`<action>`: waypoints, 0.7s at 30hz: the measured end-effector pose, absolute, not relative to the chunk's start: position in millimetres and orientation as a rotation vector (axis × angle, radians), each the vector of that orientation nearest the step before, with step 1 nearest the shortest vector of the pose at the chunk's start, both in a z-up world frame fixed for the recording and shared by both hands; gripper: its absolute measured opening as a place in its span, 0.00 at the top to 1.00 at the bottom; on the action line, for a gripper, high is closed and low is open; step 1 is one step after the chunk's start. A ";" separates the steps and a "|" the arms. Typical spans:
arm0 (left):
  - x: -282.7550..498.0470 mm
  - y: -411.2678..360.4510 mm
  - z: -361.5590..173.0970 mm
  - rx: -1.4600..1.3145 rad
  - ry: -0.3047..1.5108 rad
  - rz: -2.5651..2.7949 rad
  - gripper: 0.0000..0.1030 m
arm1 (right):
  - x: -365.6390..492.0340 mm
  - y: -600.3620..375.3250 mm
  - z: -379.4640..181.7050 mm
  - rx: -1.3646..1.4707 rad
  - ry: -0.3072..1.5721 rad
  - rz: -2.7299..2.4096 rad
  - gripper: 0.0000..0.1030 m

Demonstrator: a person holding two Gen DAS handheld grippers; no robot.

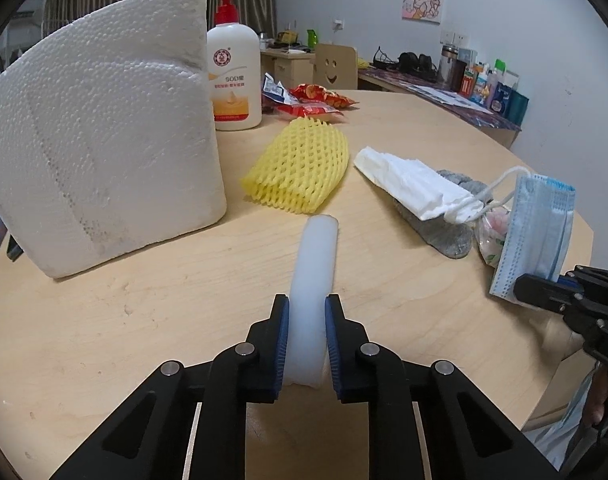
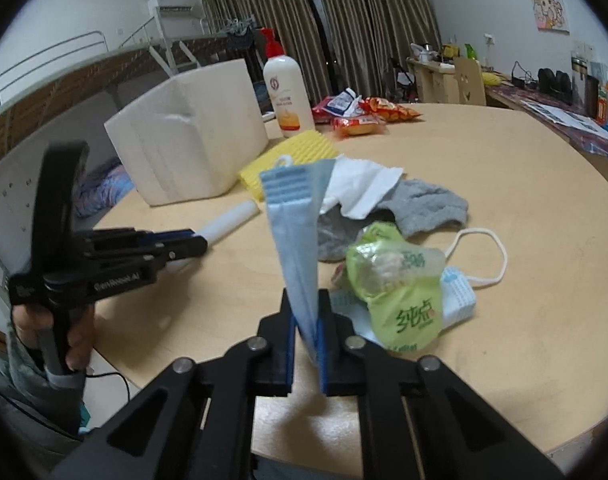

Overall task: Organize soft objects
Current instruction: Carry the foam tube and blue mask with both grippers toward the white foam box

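My left gripper (image 1: 307,308) is shut on a white foam stick (image 1: 315,264) that points forward just above the wooden table (image 1: 144,320); both show in the right wrist view, gripper (image 2: 192,242), stick (image 2: 232,220). My right gripper (image 2: 306,312) is shut on a blue face mask (image 2: 294,232) held upright; it shows at the right in the left wrist view (image 1: 540,236). A yellow foam net (image 1: 300,164), a white tissue (image 1: 408,180) and a grey sock (image 1: 444,224) lie ahead. A second mask (image 2: 458,290) lies under a green packet (image 2: 400,284).
A big white foam block (image 1: 100,128) stands at the left with a lotion pump bottle (image 1: 234,76) behind it. Snack packets (image 1: 312,100) lie at the back of the table. A cluttered desk (image 1: 444,88) runs along the far wall.
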State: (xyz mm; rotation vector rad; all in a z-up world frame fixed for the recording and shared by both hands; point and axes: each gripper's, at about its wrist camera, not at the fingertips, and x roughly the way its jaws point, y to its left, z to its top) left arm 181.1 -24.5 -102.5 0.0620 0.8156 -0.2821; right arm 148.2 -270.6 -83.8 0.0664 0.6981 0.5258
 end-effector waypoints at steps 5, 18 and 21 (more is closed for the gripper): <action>179.8 -22.0 -99.4 0.028 0.810 -0.320 0.83 | 153.7 -278.0 -76.3 0.165 0.704 0.560 0.90; 158.5 -19.3 -64.2 0.014 0.685 -0.344 0.83 | 153.9 -292.0 -38.3 0.318 0.604 0.639 0.91; 151.5 -16.3 -55.0 0.010 0.646 -0.333 0.83 | 153.0 -293.3 -26.5 0.324 0.570 0.626 0.91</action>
